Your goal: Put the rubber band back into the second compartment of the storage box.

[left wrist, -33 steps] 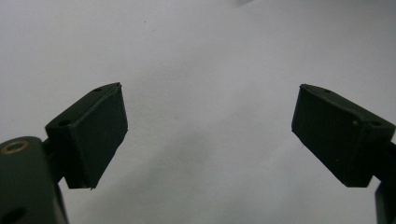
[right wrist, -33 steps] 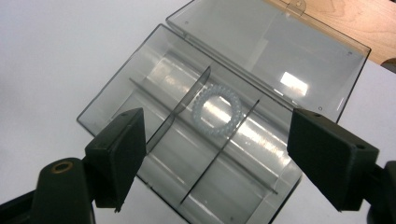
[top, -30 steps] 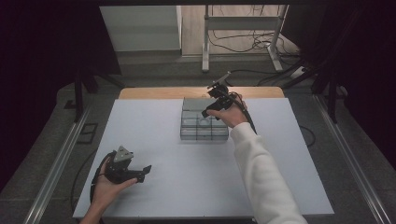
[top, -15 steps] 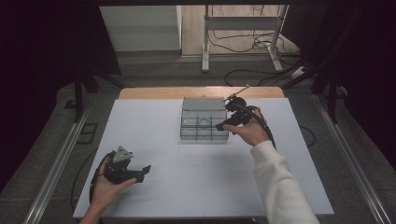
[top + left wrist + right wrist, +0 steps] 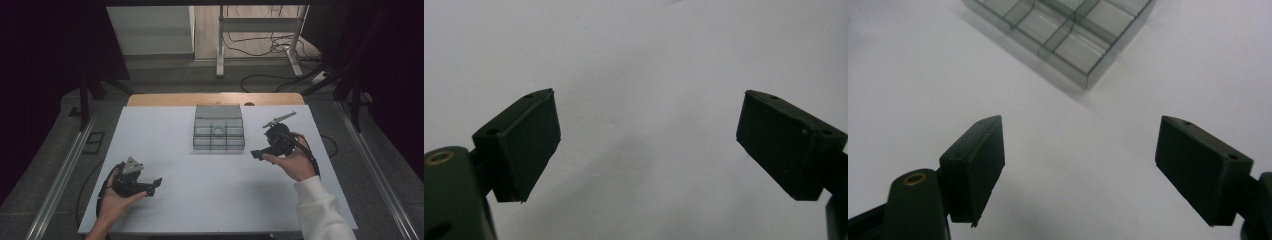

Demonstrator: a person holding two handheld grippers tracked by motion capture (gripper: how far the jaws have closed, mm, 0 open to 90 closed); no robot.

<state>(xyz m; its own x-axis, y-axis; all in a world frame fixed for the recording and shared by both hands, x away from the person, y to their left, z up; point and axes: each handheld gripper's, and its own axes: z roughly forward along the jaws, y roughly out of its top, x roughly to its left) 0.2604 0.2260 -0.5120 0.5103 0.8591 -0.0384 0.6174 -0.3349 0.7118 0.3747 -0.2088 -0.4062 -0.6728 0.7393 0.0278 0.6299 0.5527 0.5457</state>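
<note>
A grey see-through compartment box [image 5: 219,133] stands at the middle back of the white table [image 5: 210,200]; its near corner [image 5: 1068,35] appears in the right gripper view, compartments divided by thin walls. My right gripper [image 5: 256,154] is held just right of the box's front corner, jaws wide apart with bare table between them [image 5: 1078,160]. Near the front left, my left gripper [image 5: 152,186] rests low over the table, open, with nothing between its jaws [image 5: 649,145].
A wooden strip [image 5: 215,99] runs along the table's far edge. Metal rails [image 5: 60,185] flank the table on both sides. Cables [image 5: 260,47] lie on the floor beyond, next to a white stand [image 5: 220,45].
My right gripper has drawn back from above the box to the table at the box's right front. The left gripper has stayed put.
</note>
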